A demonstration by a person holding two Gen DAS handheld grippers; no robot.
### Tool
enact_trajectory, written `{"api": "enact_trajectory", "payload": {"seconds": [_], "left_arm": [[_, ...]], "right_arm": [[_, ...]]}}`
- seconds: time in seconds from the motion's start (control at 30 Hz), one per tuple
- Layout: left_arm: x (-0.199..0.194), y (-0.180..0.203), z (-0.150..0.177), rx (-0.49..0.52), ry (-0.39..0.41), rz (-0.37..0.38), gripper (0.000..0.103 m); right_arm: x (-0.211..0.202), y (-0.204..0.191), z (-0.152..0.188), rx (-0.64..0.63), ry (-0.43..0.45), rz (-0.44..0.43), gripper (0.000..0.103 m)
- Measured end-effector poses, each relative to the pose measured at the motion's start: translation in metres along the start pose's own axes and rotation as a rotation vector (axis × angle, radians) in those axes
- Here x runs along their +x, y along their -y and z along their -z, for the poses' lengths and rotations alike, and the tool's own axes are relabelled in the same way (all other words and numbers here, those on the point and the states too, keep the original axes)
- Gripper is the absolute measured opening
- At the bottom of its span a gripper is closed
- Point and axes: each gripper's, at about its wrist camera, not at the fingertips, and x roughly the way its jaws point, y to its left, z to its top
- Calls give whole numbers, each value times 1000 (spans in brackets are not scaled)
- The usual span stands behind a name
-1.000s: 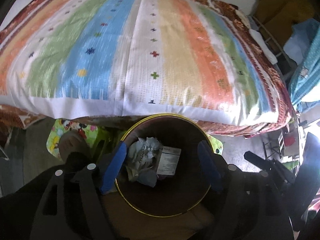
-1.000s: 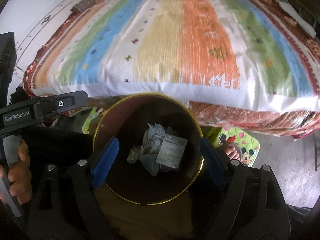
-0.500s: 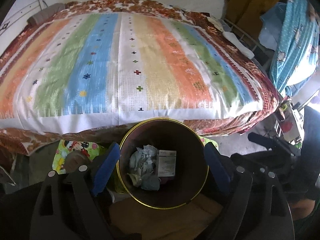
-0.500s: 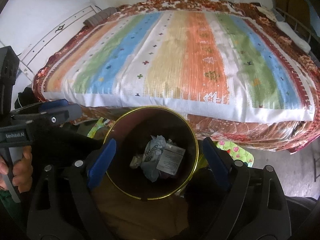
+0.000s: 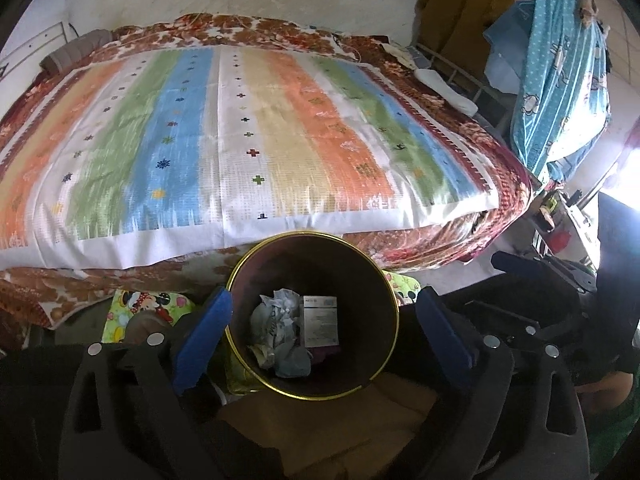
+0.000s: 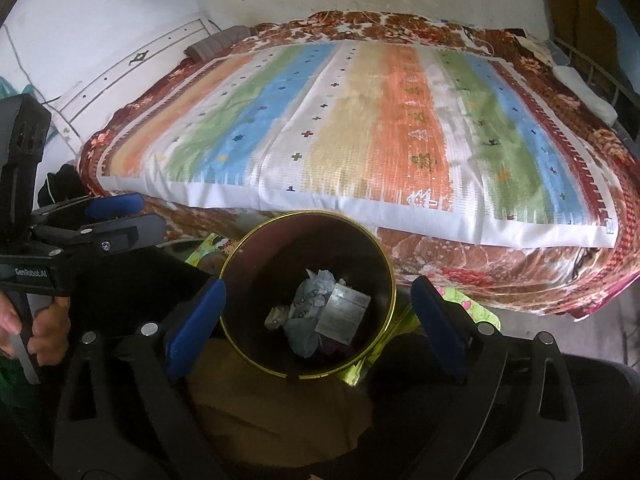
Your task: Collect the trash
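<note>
A round dark bin (image 5: pixel 360 276) with a gold rim stands on the floor at the foot of the bed. Inside lie crumpled grey paper (image 5: pixel 276 316) and a small printed box (image 5: pixel 320 320). My left gripper (image 5: pixel 322 300) hovers above the bin, its blue-padded jaws opening with nothing gripped between them. The right wrist view shows the same bin (image 6: pixel 264 272), paper (image 6: pixel 310 308) and box (image 6: pixel 342 314) under my right gripper (image 6: pixel 318 286), whose jaws are also opening and hold nothing. The left gripper's body (image 6: pixel 100 236) shows at that view's left edge, in a hand (image 6: pixel 44 328).
A bed with a striped blanket (image 5: pixel 248 140) fills the space beyond the bin. A cartoon-print mat (image 5: pixel 148 304) lies on the floor beside the bin. Blue patterned cloth (image 5: pixel 560 60) hangs at the right. Brown fabric (image 5: pixel 320 420) lies just below the bin.
Both grippers have drawn back and up from the bin, which now looks smaller, with more of the bed in view. Both pairs of jaws have spread wider.
</note>
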Motion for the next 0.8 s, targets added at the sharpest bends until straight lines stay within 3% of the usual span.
{"api": "enact_trajectory", "payload": {"seconds": [0.3,0.57,0.8], "left_arm": [[-6,-3,16,-5,16,-39,97],[1,-4,15,1,-16,-6,97],[3,-3,15,3,-31,-29,97]], "right_arm": [[-13,-6,11,-29,23,-16,94],[-10,-7,12,-27,21,-33,94],[-7,-9,13,-34,15,-41,94]]}}
